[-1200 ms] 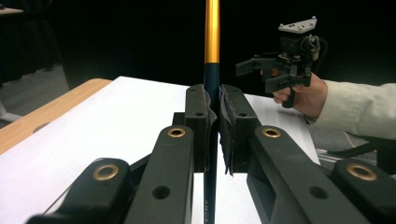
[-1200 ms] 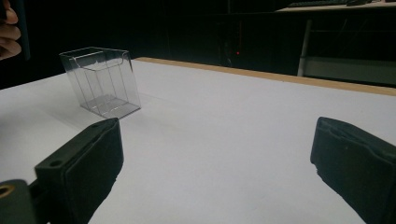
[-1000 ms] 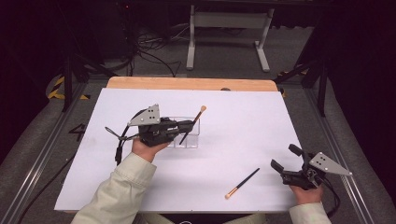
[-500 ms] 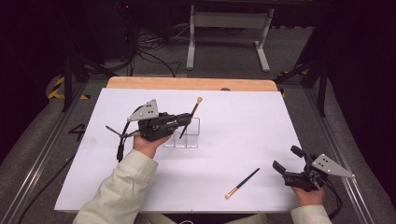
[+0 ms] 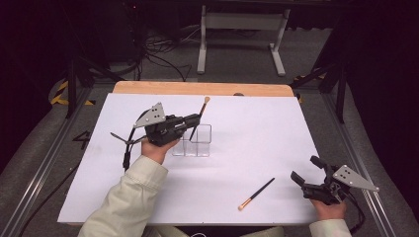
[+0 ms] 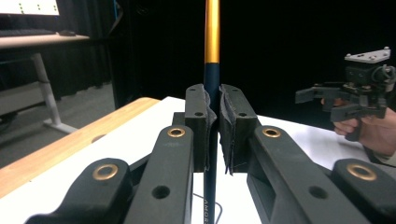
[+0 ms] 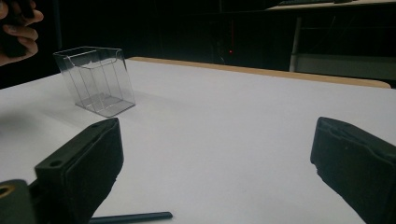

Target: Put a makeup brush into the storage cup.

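Left gripper (image 5: 190, 120) has its jaws pinched on a makeup brush (image 5: 197, 118), held tilted above the clear holder (image 5: 197, 140) on the white table (image 5: 257, 128). Right gripper (image 5: 309, 173) rests near the table's edge, jaws spread wide and empty. A second brush (image 5: 256, 193) lies flat nearby.

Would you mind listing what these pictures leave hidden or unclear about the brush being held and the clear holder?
- Held brush: its bristle tip is cut off by the top edge of the left gripper view.
- Its lower end: hidden behind the left gripper in the high view, so whether it has entered the clear holder is unclear.
- Second brush: cut off by the bottom edge of the right gripper view.
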Available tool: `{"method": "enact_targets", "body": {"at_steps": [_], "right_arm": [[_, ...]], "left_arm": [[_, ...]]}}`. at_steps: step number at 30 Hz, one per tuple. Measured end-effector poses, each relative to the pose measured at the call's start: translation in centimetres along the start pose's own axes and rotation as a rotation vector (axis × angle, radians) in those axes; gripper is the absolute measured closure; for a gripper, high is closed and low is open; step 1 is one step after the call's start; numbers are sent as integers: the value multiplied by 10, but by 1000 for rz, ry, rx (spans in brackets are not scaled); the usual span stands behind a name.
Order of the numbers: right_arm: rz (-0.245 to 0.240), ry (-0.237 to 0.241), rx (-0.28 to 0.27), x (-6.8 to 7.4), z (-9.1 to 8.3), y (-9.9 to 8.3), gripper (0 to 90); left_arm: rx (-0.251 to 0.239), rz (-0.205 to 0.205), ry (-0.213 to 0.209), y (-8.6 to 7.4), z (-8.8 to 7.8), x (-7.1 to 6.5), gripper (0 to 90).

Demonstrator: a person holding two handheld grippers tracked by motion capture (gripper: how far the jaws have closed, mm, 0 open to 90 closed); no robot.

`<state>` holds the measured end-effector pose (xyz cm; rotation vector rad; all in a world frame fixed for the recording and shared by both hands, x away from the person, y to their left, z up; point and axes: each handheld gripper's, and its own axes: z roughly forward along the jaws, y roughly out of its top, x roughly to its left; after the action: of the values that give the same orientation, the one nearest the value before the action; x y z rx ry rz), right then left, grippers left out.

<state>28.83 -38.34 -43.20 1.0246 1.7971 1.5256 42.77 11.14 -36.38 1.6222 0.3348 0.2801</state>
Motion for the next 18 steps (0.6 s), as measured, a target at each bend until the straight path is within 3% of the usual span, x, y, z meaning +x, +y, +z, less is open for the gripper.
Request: {"method": "enact_targets", "body": {"at_steps": [6,13,18], "right_arm": [[4,-7,-1,0,-3,-1,29],[4,-13,-1,-1,-5,-2,29],[8,-11,1,0,-5,-2,29]], "left_arm": [[-10,14,23,-2,1,4,824],[-21,-4,40,-6,1,13,824],[-2,-24,52,-13,2,20,824]]}}
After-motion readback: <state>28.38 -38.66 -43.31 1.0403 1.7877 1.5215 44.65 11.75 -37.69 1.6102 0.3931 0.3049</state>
